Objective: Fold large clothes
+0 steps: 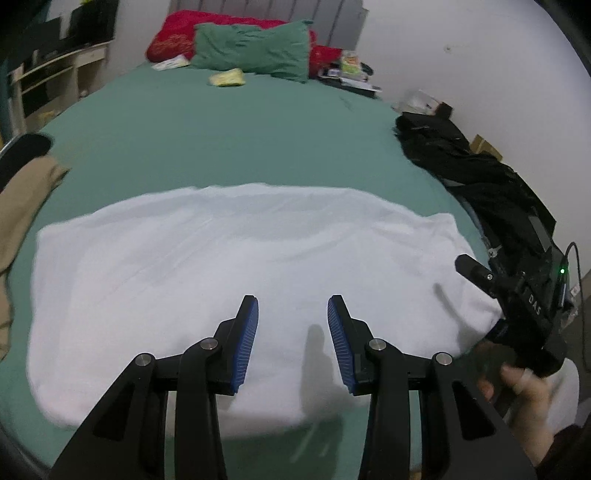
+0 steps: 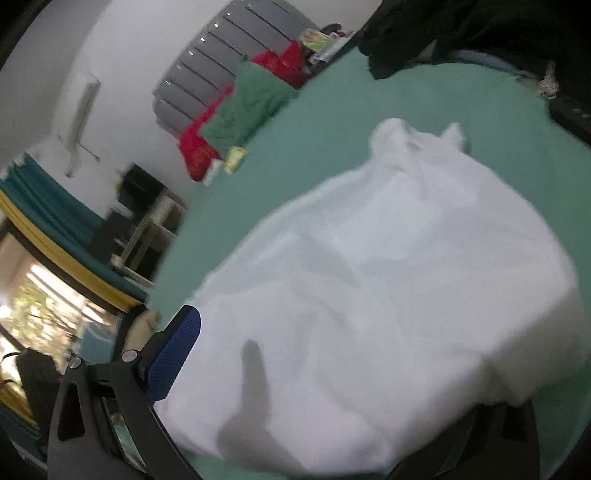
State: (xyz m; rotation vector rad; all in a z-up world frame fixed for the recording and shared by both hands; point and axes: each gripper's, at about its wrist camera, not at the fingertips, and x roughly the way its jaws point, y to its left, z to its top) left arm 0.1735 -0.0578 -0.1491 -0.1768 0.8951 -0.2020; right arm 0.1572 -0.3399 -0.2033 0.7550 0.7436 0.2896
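Observation:
A large white garment (image 1: 236,266) lies spread across the green bed sheet (image 1: 221,129). My left gripper (image 1: 292,306) hovers over the garment's near edge, its blue pads apart and nothing between them. At the garment's right end a hand holds my right gripper (image 1: 480,275). In the right wrist view the white garment (image 2: 406,258) fills the space in front of my right gripper (image 2: 295,317). Its jaws stand wide: one blue pad (image 2: 177,354) shows at the left, and the cloth lies over the other finger and hides it.
Green pillow (image 1: 255,51) and red pillow (image 1: 177,33) lie at the headboard, with a yellow packet (image 1: 227,77) in front. Black clothes (image 1: 472,166) are heaped along the bed's right edge and a beige garment (image 1: 26,199) at its left. A shelf unit (image 1: 48,74) stands beyond the left side.

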